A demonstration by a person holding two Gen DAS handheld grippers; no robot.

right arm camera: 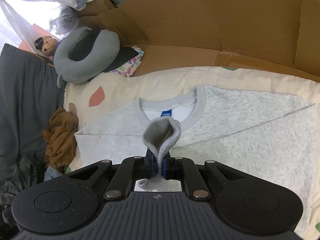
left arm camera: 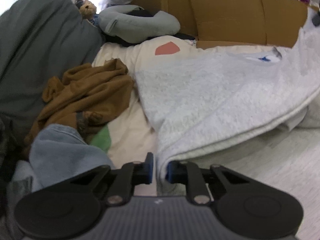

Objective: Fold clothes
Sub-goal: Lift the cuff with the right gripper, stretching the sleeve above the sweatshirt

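On the bed (right arm camera: 164,76), the grey sweatshirt (right arm camera: 240,132) lay flat; left gripper (left arm camera: 160,168) jaws pinched its folded edge, right gripper (right arm camera: 159,166) jaws pinched its ribbed cuff (right arm camera: 160,138) near the collar.

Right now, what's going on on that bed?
A person is folding a light grey sweatshirt spread on the cream bedsheet. The right tool is shut on a ribbed cuff, held over the collar. The left tool is pinched on the sweatshirt's folded edge. A crumpled brown garment waits beside it.
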